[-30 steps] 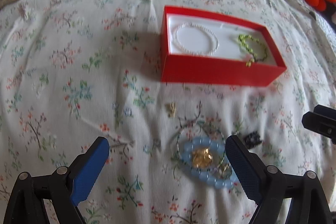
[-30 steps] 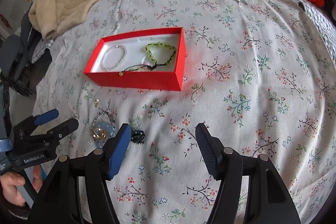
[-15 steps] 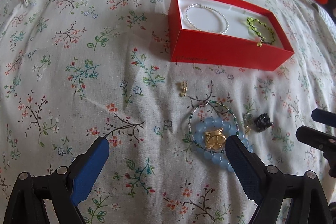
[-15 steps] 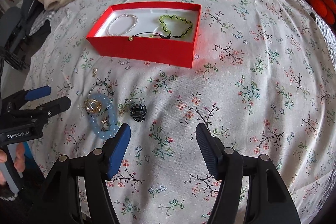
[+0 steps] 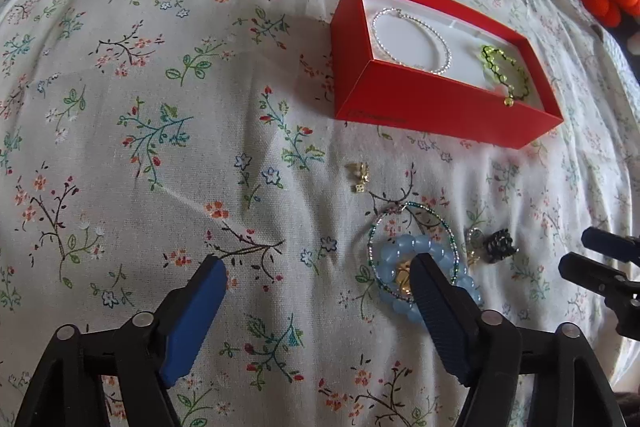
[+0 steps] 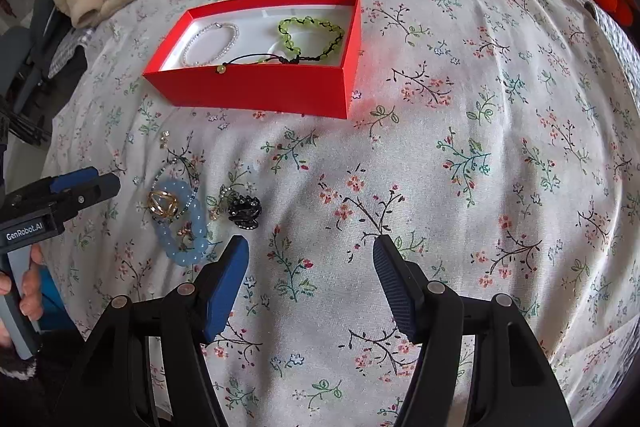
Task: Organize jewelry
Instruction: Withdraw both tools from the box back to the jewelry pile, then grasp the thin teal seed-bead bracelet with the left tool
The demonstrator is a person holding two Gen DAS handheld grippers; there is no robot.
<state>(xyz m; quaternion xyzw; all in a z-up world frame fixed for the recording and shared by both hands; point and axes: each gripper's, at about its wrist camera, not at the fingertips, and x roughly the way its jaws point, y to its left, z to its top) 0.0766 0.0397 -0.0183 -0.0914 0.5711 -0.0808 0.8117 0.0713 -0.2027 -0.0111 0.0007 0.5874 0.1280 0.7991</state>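
Left gripper (image 5: 318,281), jaws just narrowing yet spread with nothing between, hangs beside the blue bead bracelet (image 5: 430,277) on the bed (image 5: 160,107); right gripper (image 6: 310,259) spread, empty.

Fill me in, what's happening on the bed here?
A person is sorting jewelry into a red box, which already holds a silver bracelet and a green beaded one. The left gripper, jaws just narrowing but empty, hangs by the blue bead bracelet. The right gripper is open over bare sheet.
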